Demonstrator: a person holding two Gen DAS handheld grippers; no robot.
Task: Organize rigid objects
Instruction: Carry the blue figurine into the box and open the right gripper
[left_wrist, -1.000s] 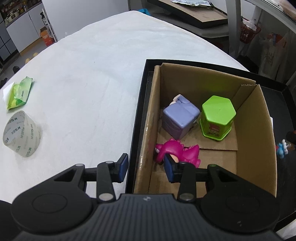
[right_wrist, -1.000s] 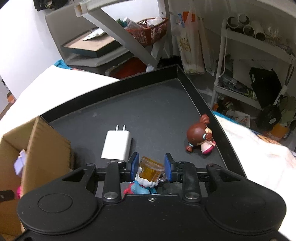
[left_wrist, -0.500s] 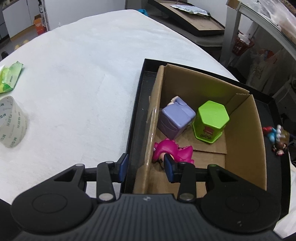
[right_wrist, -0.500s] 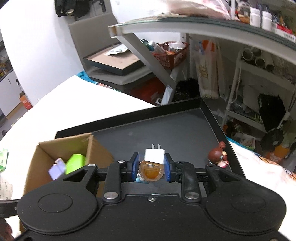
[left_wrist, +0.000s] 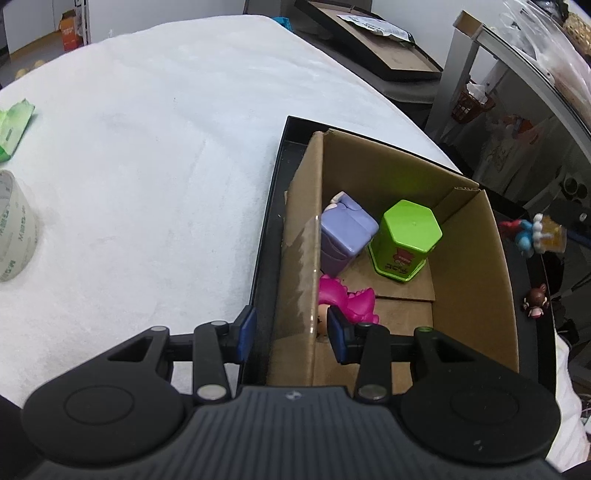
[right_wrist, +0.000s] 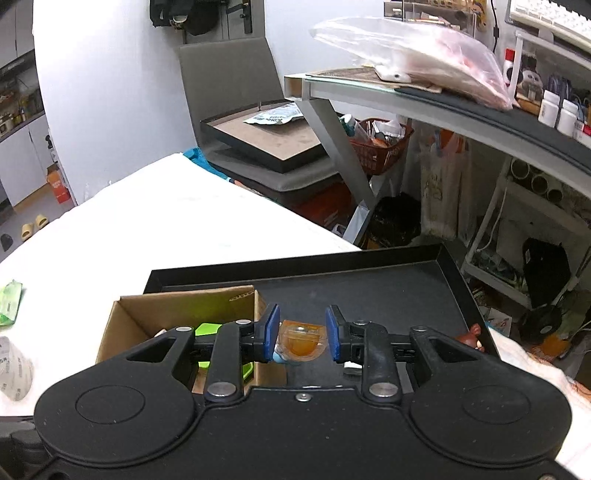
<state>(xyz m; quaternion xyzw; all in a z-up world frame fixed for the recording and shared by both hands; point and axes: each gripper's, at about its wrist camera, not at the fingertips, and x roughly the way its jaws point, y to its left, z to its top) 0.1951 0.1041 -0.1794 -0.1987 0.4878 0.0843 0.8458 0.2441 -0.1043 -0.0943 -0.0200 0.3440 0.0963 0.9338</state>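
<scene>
Toys (left_wrist: 406, 236) in box (left_wrist: 472, 266); box on tray (left_wrist: 267, 229)

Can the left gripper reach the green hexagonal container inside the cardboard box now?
Probably yes. The left gripper is open and straddles the near wall of the cardboard box; the green hexagonal container stands uncovered.

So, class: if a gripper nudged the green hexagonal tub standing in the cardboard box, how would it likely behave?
The green hexagonal tub looks like rigid plastic, so probably stiff. Its flat sides suggest sliding rather than rolling. Standing upright in the cardboard box, close beside the purple block, it might tip if pushed high.
</scene>
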